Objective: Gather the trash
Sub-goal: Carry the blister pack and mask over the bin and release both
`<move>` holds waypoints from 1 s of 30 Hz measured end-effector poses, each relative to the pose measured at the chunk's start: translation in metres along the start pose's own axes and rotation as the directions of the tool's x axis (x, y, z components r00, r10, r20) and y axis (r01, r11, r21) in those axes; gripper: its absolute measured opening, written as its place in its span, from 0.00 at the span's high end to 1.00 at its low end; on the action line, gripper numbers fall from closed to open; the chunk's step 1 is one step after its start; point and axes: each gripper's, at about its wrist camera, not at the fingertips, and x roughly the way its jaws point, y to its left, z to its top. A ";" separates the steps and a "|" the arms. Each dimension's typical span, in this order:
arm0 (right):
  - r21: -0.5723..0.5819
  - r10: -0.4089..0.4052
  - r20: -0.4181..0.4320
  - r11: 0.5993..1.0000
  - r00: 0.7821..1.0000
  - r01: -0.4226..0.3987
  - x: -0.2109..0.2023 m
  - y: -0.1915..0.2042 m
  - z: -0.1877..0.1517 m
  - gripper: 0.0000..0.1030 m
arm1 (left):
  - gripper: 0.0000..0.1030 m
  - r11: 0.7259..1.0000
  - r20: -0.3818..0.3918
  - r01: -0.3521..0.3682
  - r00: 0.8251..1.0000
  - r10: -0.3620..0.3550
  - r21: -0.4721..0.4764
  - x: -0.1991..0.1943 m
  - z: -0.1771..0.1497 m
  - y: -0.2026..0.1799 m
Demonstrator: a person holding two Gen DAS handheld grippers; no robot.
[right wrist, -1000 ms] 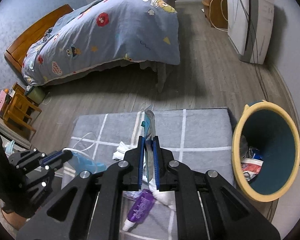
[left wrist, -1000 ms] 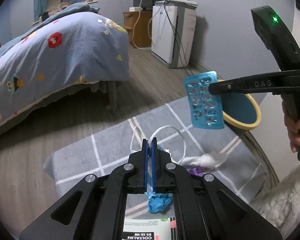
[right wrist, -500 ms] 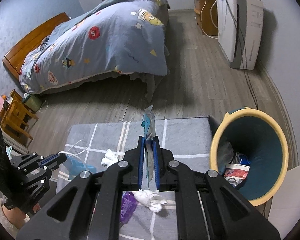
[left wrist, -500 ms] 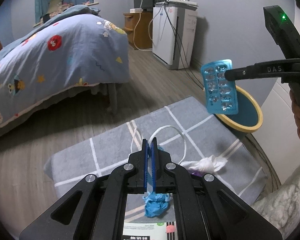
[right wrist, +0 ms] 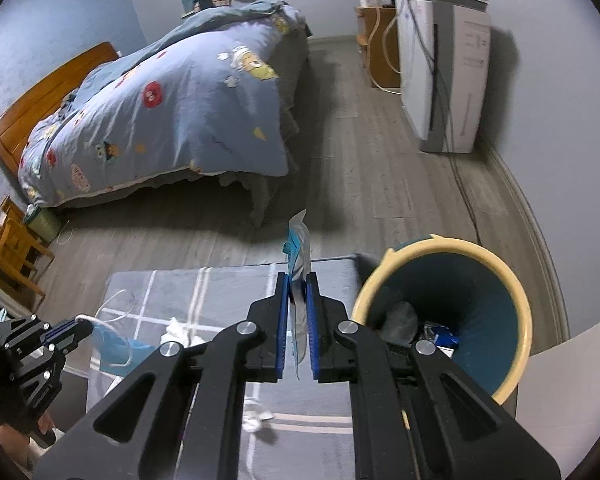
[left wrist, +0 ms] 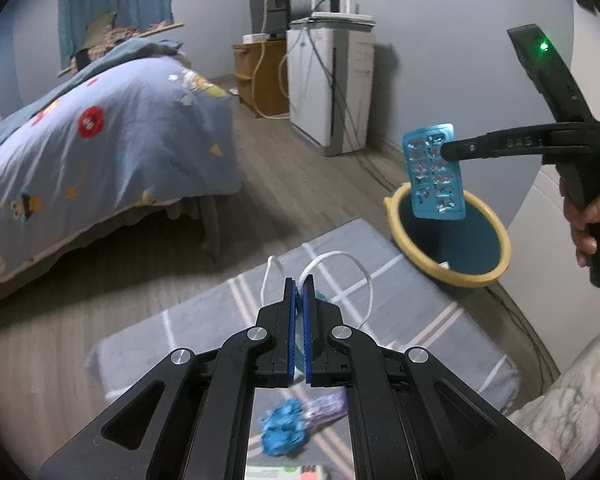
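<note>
My right gripper [left wrist: 446, 150] is shut on a blue blister pack [left wrist: 434, 184], which hangs over the near rim of a teal bin with a yellow rim [left wrist: 460, 276]. In the right wrist view the blister pack [right wrist: 299, 248] stands edge-on between the right gripper's [right wrist: 299, 280] pads, just left of the bin [right wrist: 520, 312], which holds some trash. My left gripper [left wrist: 299, 284] is shut on a blue face mask [left wrist: 320, 294] with white ear loops. From the right wrist the left gripper [right wrist: 76, 326] shows low at the left, with the mask [right wrist: 112, 348] hanging from it.
A grey mat with white lines [left wrist: 400, 300] lies beside the bin and bears a crumpled blue scrap [left wrist: 282, 432], a purple tube [left wrist: 328, 404] and a white tissue [right wrist: 178, 330]. A bed [right wrist: 180, 112] stands beyond it. An air purifier [right wrist: 444, 80] with cables is against the wall.
Both grippers have risen a little and moved toward the bin with their loads. The blister pack now hangs over the bin's rim, and the bin looks nearer in the right wrist view.
</note>
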 end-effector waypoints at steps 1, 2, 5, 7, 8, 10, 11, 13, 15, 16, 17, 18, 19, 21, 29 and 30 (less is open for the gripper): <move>0.010 -0.004 0.001 1.000 1.000 0.004 0.000 -0.006 0.000 0.92 | 0.96 1.000 0.002 0.006 1.000 -0.006 0.002 0.001 0.003 -0.003; 0.023 -0.011 0.000 1.000 1.000 0.011 -0.001 -0.013 0.000 0.92 | 0.96 1.000 0.003 0.013 1.000 -0.013 0.007 0.004 0.007 -0.009; 0.059 -0.023 -0.002 0.998 1.000 0.023 -0.001 -0.032 0.001 0.92 | 0.96 0.999 0.001 0.041 0.999 -0.041 0.019 0.015 0.019 -0.027; 0.071 -0.035 -0.002 0.997 0.999 0.035 -0.003 -0.042 0.002 0.92 | 0.96 0.997 -0.006 0.064 0.998 -0.064 0.033 0.023 0.027 -0.041; 0.075 -0.042 -0.003 0.996 0.999 0.042 -0.003 -0.047 0.002 0.92 | 0.96 0.996 -0.011 0.075 0.997 -0.074 0.041 0.027 0.030 -0.047; 0.080 -0.056 -0.005 0.995 0.998 0.056 -0.003 -0.055 0.003 0.92 | 0.96 0.994 -0.019 0.092 0.996 -0.091 0.059 0.034 0.037 -0.060; 0.085 -0.067 -0.003 0.994 0.998 0.067 -0.004 -0.062 0.003 0.92 | 0.96 0.992 -0.027 0.106 0.994 -0.104 0.069 0.039 0.042 -0.068; 0.106 -0.079 0.001 0.991 0.997 0.079 -0.005 -0.076 0.004 0.92 | 0.96 0.988 -0.035 0.131 0.991 -0.128 0.079 0.049 0.051 -0.083; 0.135 -0.086 0.001 0.987 0.996 0.085 -0.005 -0.090 0.004 0.92 | 0.96 0.984 -0.046 0.160 0.987 -0.157 0.074 0.058 0.057 -0.092; 0.150 -0.095 -0.003 0.984 0.995 0.094 -0.004 -0.098 0.003 0.92 | 0.96 0.982 -0.051 0.174 0.984 -0.170 0.072 0.063 0.060 -0.097; 0.171 -0.110 -0.010 0.979 0.994 0.110 -0.003 -0.109 0.001 0.92 | 0.96 0.978 -0.060 0.194 0.980 -0.190 0.073 0.070 0.065 -0.105; 0.192 -0.118 -0.018 0.974 0.993 0.119 -0.001 -0.117 -0.001 0.92 | 0.96 0.977 -0.064 0.199 0.979 -0.195 0.079 0.074 0.066 -0.109; 0.219 -0.121 -0.028 0.968 0.992 0.124 0.002 -0.126 -0.003 0.92 | 0.96 0.975 -0.070 0.203 0.978 -0.197 0.087 0.078 0.067 -0.115; 0.281 -0.110 -0.052 0.952 0.993 0.121 0.008 -0.143 -0.010 0.92 | 0.96 0.972 -0.084 0.207 0.977 -0.198 0.110 0.090 0.070 -0.128; 0.365 -0.122 -0.114 0.918 0.986 0.155 0.021 -0.172 -0.025 0.92 | 0.96 0.964 -0.138 0.241 0.965 -0.225 0.115 0.134 0.074 -0.161; 0.374 -0.120 -0.115 0.914 0.986 0.154 0.022 -0.175 -0.026 0.92 | 0.96 0.963 -0.142 0.242 0.964 -0.224 0.120 0.140 0.075 -0.165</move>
